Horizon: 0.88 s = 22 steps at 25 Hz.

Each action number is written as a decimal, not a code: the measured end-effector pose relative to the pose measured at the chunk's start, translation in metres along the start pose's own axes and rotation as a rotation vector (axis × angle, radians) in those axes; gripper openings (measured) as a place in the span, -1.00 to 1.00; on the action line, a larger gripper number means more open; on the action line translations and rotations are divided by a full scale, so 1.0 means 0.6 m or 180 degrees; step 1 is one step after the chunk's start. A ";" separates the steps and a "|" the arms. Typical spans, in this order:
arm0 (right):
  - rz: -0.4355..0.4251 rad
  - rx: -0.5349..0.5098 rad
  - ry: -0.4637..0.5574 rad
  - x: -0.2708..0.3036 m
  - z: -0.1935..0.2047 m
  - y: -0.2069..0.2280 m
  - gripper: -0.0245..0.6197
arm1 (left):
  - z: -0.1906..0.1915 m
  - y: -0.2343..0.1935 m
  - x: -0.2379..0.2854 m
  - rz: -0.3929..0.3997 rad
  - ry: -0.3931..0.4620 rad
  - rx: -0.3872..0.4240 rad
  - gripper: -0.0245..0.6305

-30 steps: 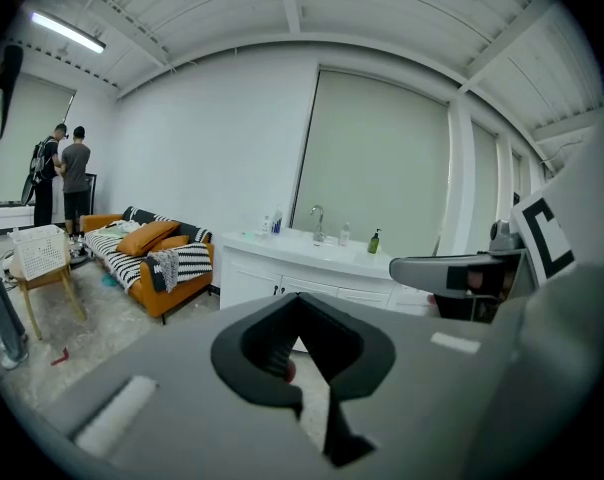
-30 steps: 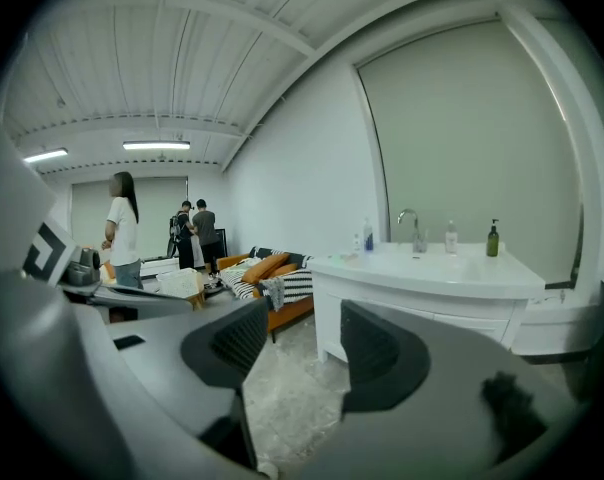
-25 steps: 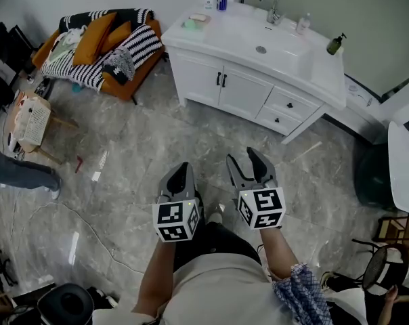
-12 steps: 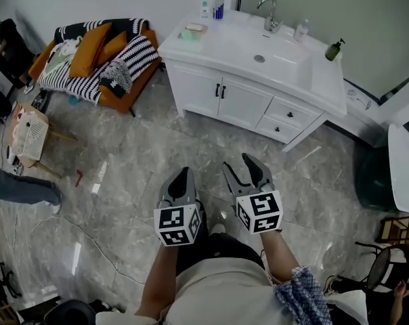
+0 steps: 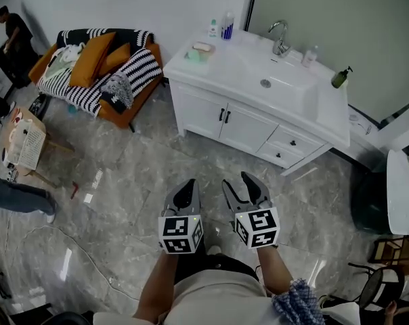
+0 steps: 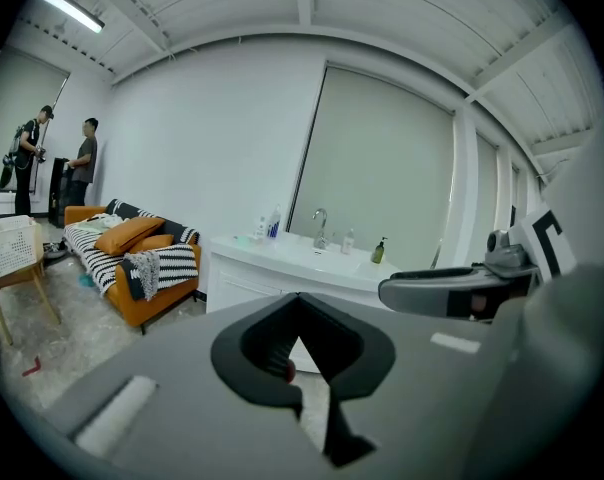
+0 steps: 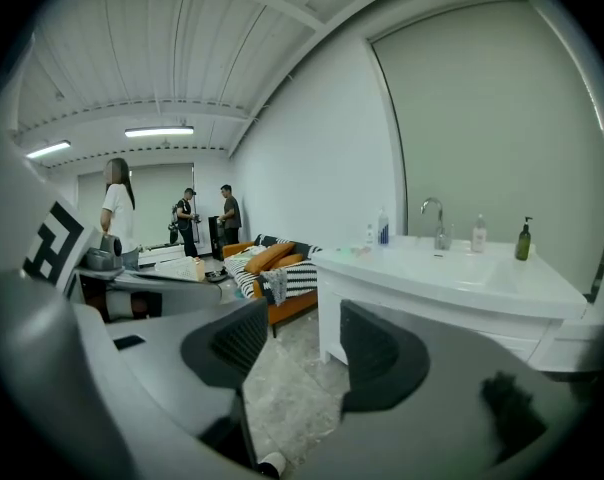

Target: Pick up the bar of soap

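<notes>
On the vanity [image 5: 245,66], the soap [image 5: 203,47] is barely discernible.

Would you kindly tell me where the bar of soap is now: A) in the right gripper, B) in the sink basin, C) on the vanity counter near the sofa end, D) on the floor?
C: the bar of soap lies on the vanity counter at its end nearest the sofa, far from the left gripper and right gripper.

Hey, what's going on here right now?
A person stands back from the white vanity, holding tongs in each hand. The left tongs are shut on nothing; the right tongs are open and empty. The bar of soap sits untouched on the counter, at the end nearest the sofa.
</notes>
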State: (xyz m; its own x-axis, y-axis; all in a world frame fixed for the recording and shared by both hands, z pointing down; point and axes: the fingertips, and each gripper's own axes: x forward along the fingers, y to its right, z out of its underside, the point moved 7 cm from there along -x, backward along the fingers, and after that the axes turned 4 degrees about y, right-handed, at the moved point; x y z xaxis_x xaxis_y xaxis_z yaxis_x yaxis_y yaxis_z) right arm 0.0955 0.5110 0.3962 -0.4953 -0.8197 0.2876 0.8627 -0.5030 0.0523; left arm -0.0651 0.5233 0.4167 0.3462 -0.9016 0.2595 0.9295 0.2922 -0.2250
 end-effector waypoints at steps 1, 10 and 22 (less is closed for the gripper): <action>0.0025 0.0007 -0.0005 0.012 -0.004 0.004 -0.25 | -0.006 -0.007 0.010 0.0013 0.0005 -0.0010 -0.90; 0.0123 0.0041 -0.0111 0.094 -0.031 0.033 -0.25 | -0.049 -0.062 0.085 0.0020 0.0010 -0.0017 -0.90; 0.0174 0.0111 -0.0115 0.180 -0.058 0.032 -0.25 | -0.090 -0.123 0.140 0.0100 -0.0011 0.0057 -0.90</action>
State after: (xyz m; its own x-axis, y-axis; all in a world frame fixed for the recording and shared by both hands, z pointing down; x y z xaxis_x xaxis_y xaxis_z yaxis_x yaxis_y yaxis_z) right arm 0.0552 0.4032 0.3950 -0.4441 -0.8349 0.3252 0.8916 -0.4475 0.0687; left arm -0.1113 0.4090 0.4045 0.3756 -0.8908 0.2558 0.9203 0.3260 -0.2162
